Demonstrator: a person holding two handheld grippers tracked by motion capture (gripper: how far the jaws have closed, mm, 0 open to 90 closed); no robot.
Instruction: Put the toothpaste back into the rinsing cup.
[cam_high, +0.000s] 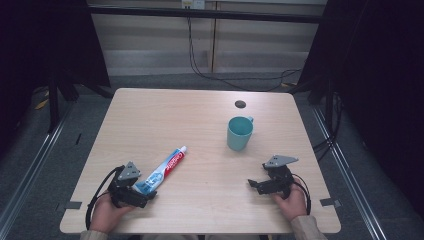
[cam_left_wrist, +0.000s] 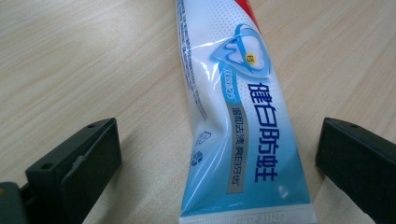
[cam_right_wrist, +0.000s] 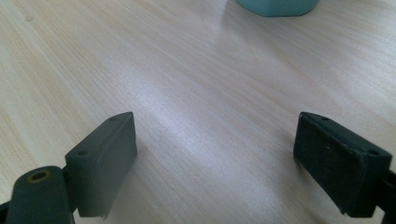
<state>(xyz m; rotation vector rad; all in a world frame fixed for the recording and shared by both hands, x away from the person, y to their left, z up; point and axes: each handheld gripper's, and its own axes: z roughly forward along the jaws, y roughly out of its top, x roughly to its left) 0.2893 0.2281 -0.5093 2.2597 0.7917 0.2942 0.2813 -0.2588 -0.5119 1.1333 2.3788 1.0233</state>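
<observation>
A white, blue and red toothpaste tube (cam_high: 164, 171) lies aslant on the wooden table (cam_high: 165, 115), its white cap toward the far right. Its flat crimped end (cam_left_wrist: 247, 212) rests between the jaws of my left gripper (cam_high: 144, 190), which stands open; the tube (cam_left_wrist: 243, 93) runs up the middle of the left gripper view and neither pad touches it. My left gripper (cam_left_wrist: 217, 135) sits low over the table. A teal cup (cam_high: 240, 132) stands upright right of centre. My right gripper (cam_high: 257, 176) is open over bare wood near the front right, nothing between its jaws (cam_right_wrist: 215, 130); the cup's base (cam_right_wrist: 275, 5) lies ahead of it.
A small dark round hole (cam_high: 240, 104) sits in the tabletop behind the cup. Black cables (cam_high: 235, 80) trail on the floor beyond the far edge. Dark curtains and frame legs flank both sides of the table.
</observation>
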